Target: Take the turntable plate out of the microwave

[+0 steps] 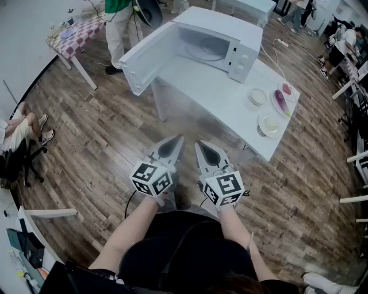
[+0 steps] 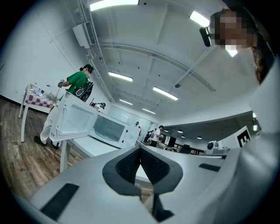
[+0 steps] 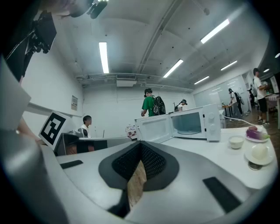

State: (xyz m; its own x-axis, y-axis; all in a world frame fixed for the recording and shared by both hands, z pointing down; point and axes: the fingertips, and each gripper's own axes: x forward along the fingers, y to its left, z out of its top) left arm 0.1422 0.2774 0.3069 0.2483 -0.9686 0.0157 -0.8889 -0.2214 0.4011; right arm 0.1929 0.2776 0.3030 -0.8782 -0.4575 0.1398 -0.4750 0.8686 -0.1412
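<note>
Holding both tools side by side over the wood floor [image 1: 115, 143], well apart from the white counter [image 1: 201, 86], we read the scene from the left; a smaller counter under a checked cloth [image 1: 77, 34] stands by the wall, and a person in a green top [image 1: 118, 6] stands just beside it; next comes the microwave door [image 1: 144, 60], swung wide open toward the left; behind it the microwave [image 1: 241, 34] sits on the far end of the white counter, and the turntable plate [image 1: 206, 50] lies flat inside its cavity, untouched; further right on the same counter we see a small white bowl [image 1: 257, 96], a dish with something purple [image 1: 282, 99] and a dish with a pale rounded thing [image 1: 269, 123], all near one another and apart from the microwave.

Closer to us, the left gripper [image 1: 179, 138] points toward the counter with its jaws pressed together, nothing between them; just beside it the right gripper [image 1: 198, 144] points the same way, its jaws likewise pressed together and empty; neither touches the counter or the microwave.
</note>
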